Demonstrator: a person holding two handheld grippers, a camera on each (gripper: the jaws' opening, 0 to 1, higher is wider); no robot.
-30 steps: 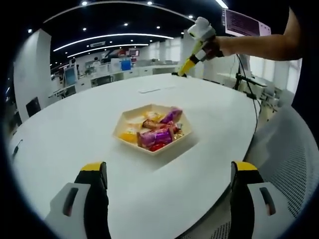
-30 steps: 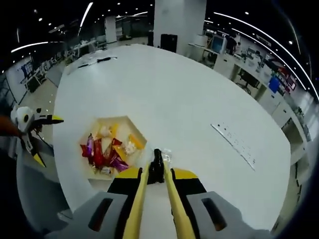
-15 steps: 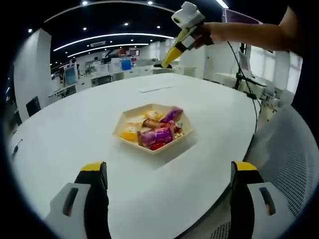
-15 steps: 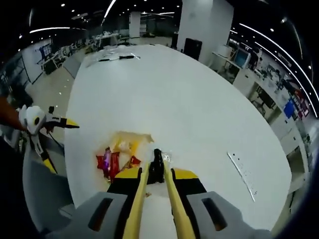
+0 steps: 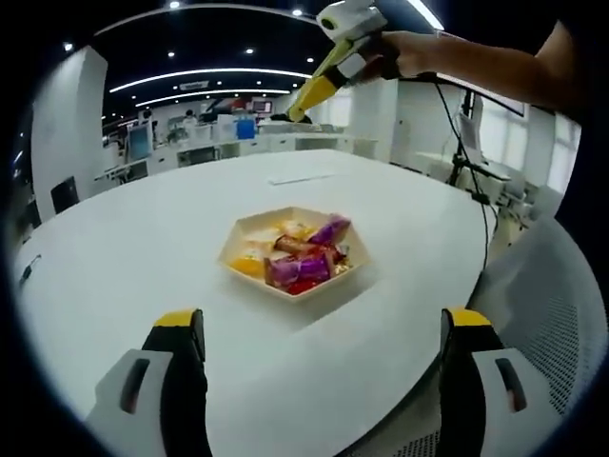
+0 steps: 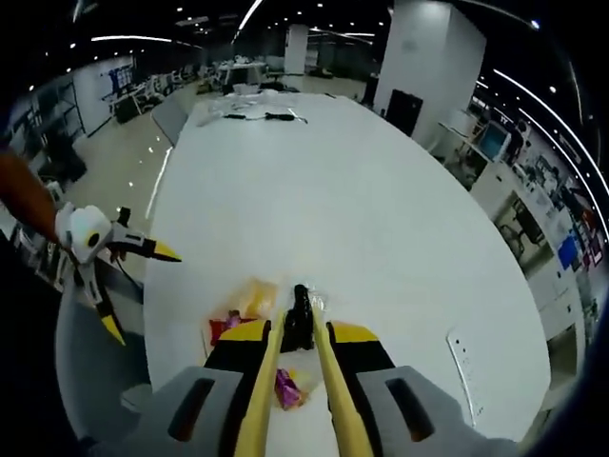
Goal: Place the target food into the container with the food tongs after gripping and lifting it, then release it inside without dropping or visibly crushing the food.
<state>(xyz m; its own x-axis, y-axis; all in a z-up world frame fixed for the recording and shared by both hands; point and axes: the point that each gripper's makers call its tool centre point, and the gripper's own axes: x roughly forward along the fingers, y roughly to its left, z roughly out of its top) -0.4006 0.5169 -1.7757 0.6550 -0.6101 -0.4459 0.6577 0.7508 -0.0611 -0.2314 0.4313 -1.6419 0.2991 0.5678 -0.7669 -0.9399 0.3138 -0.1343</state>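
Right gripper (image 6: 297, 335) clamps tongs (image 6: 298, 309), possibly holding wrapped food, above tray (image 5: 290, 253).

Colours on the white table (image 5: 143, 248)

Cream hexagonal container (image 5: 234, 249) holds purple, red, orange and yellow wrapped snacks (image 5: 300, 262); yellow-and-black tongs (image 6: 298, 328); grey gripper (image 5: 324, 381) with yellow-tipped black jaws.

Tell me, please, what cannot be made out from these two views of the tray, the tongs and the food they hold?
- Held item: right gripper view; a small dark thing with clear wrapping, too small to identify.
- Tray: right gripper view; mostly hidden behind the tongs and the right gripper.
- Individual snacks in the tray: left gripper view; too small to read.
- Tong tips: left gripper view; too small to see a grip.
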